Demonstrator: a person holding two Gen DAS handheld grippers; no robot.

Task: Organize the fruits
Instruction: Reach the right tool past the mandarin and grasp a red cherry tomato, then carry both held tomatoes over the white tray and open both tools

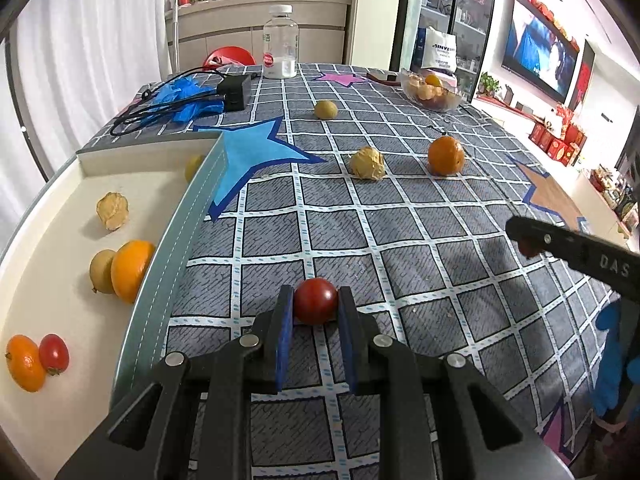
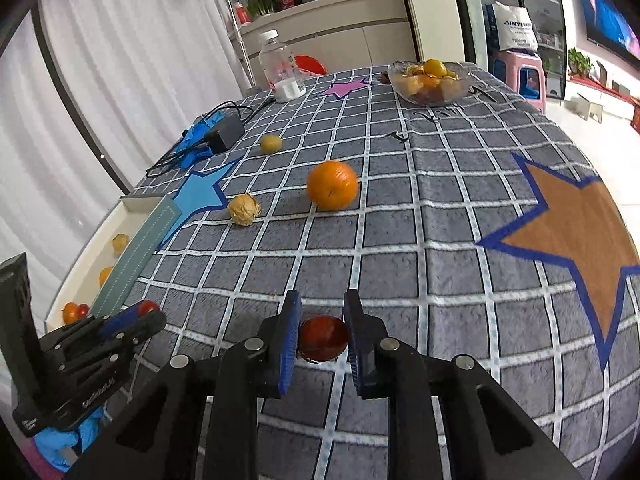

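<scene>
Left gripper point(image 1: 314, 306): I have it pinching a cherry tomato point(image 1: 316, 300) beside the tray point(image 1: 160, 280).
Right gripper point(image 2: 322, 330): I have it clamped on a red fruit point(image 2: 323, 338) above the tablecloth point(image 2: 400, 240).

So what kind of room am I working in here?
Most likely a home living and dining room: a wall TV is playing, a table wears a checked cloth with a fruit bowl, and a plant-topped cabinet stands behind.

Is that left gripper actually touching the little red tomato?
Touching. The left wrist view shows the left gripper with both blue pads pressed against the cherry tomato, no gap either side.
</scene>
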